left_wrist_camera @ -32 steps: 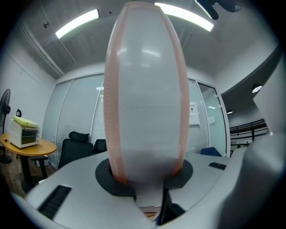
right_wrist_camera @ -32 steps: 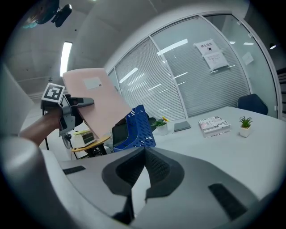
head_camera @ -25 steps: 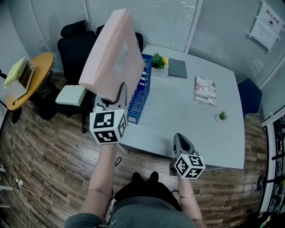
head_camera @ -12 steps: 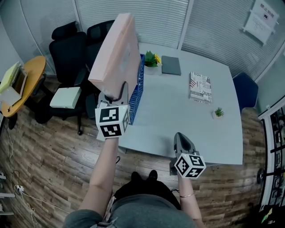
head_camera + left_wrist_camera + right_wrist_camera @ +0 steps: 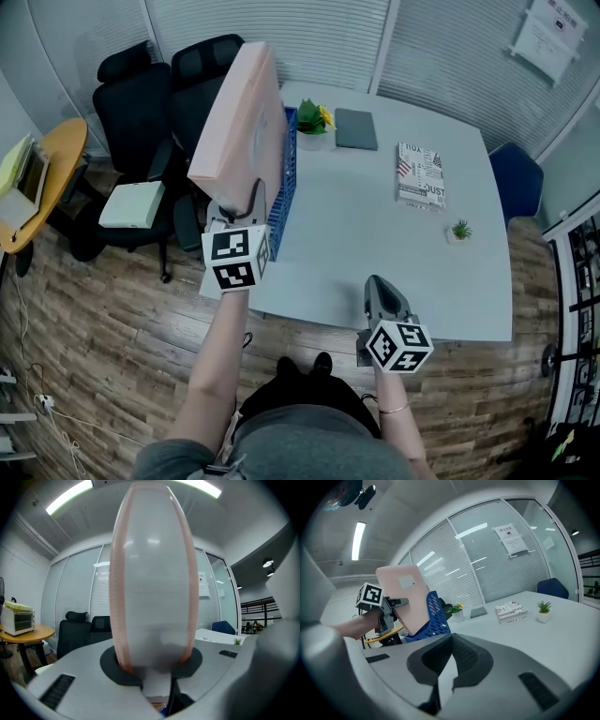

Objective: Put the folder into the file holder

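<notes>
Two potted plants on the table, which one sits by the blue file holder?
The yellow-flowered plant, right beside the file holder's far end. The small green plant stands alone near the table's right edge.

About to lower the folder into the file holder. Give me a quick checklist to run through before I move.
1. Grip: left gripper shut on the pink folder's lower edge: ok.
2. Folder standing on edge, roughly upright: ok.
3. Folder lined up with a slot of the blue file holder: cannot tell; the folder hides most of it in the head view.
4. Right gripper out of the way: ok; jaws together, empty, near the table's front edge, apart from the holder.
5. Potted plant at the holder's far end clear of the folder: ok.
</notes>
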A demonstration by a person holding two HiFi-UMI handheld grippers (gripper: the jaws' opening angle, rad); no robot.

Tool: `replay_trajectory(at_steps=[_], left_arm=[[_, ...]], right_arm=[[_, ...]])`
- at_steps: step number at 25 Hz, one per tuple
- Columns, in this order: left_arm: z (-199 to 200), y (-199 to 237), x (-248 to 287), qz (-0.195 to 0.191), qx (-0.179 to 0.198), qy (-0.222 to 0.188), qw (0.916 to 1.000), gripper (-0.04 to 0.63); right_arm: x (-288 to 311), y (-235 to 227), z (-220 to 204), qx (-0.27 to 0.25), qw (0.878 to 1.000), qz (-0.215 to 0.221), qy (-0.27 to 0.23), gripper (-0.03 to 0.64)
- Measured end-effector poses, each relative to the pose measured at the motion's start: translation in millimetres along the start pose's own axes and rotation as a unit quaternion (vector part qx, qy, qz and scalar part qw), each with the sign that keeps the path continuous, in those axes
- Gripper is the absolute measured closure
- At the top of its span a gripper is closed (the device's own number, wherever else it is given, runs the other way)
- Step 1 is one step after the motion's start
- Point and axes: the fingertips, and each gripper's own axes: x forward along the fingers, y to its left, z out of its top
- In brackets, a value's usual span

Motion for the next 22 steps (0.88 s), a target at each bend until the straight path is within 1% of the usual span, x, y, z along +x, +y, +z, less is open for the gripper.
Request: replay_trajectory(at_steps=[6, 16, 22], left_arm=[[-23.0, 1.0, 4.3, 0.0, -0.002, 0.015, 0.9999, 0.465], [-61.4, 1.6, 14.5, 0.005, -0.007, 0.051, 0.9986, 0.465], [-77.9, -3.2, 16.8, 0.008, -0.001, 0.066, 0.9978, 0.465]], right_arm=[[5.1, -0.7, -3.1, 0.002, 1.0, -0.002, 0.004, 0.611], [15.3, -3.2, -4.8, 0.002, 1.0, -0.003, 0.011, 0.611], [17.0, -6.8, -7.0, 0.0, 1.0, -0.002, 0.016, 0.611]])
